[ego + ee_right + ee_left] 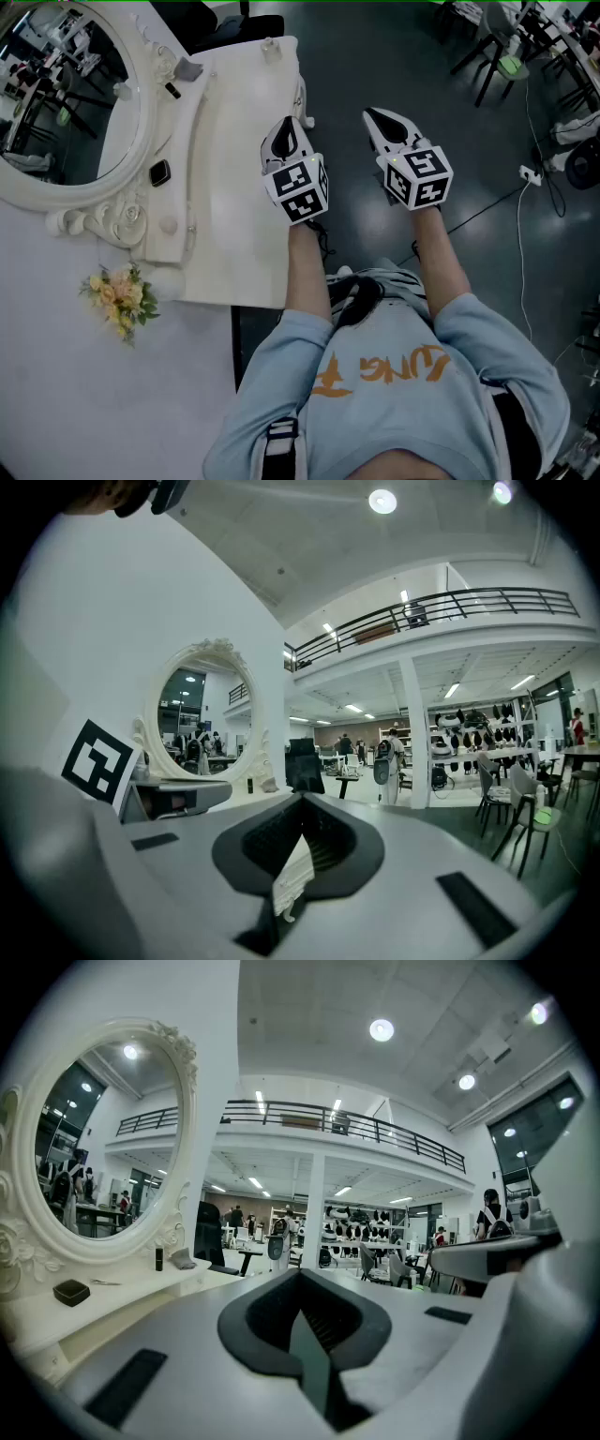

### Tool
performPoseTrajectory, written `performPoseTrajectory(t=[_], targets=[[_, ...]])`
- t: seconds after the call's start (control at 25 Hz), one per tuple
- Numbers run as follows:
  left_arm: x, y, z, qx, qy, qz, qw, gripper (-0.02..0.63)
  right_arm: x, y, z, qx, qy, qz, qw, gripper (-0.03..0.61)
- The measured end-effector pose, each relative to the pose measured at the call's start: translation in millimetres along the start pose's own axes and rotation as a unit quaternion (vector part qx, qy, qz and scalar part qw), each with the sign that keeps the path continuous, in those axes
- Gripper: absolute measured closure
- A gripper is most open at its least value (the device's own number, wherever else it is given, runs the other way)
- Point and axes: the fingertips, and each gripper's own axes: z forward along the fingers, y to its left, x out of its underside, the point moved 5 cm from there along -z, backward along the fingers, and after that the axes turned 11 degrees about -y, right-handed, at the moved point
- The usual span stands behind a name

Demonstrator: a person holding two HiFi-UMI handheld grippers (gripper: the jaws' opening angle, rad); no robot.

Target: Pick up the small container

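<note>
A small dark container (159, 172) lies on the raised shelf of the white vanity table (239, 187), below the oval mirror (66, 94); the left gripper view shows the container (71, 1291) at far left. My left gripper (286, 127) hovers over the table's right edge, jaws together and empty, well to the right of the container. The left gripper (302, 1283) points past the table into the hall. My right gripper (378, 117) is held over the dark floor beside the table, shut with nothing in it. The right gripper (302, 803) faces the same way.
The shelf also holds a black tube (173, 90), a grey object (187, 67) and a small white knob-like piece (169, 225). A clear bottle (270, 45) stands at the table's far end. Yellow flowers (122, 298) lie at near left. Chairs (497, 47) and a cable (520, 216) are on the floor.
</note>
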Motion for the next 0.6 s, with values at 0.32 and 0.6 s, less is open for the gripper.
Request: performPoseTrajectory(t=[0.32,0.6], targets=[[-4.7,32.9,-1.8,-0.011,-0.002,-0.012,0.9999,0.592,1.6,17.0,20.7,0.008,0.008,-0.001,1.000,0.549],[-7.6,47.5,5.9,-0.023,-0.011,-0.033,0.9991,0.592,-2.1,25.9,36.9,-0.021,0.016,-0.008,1.000,0.549]])
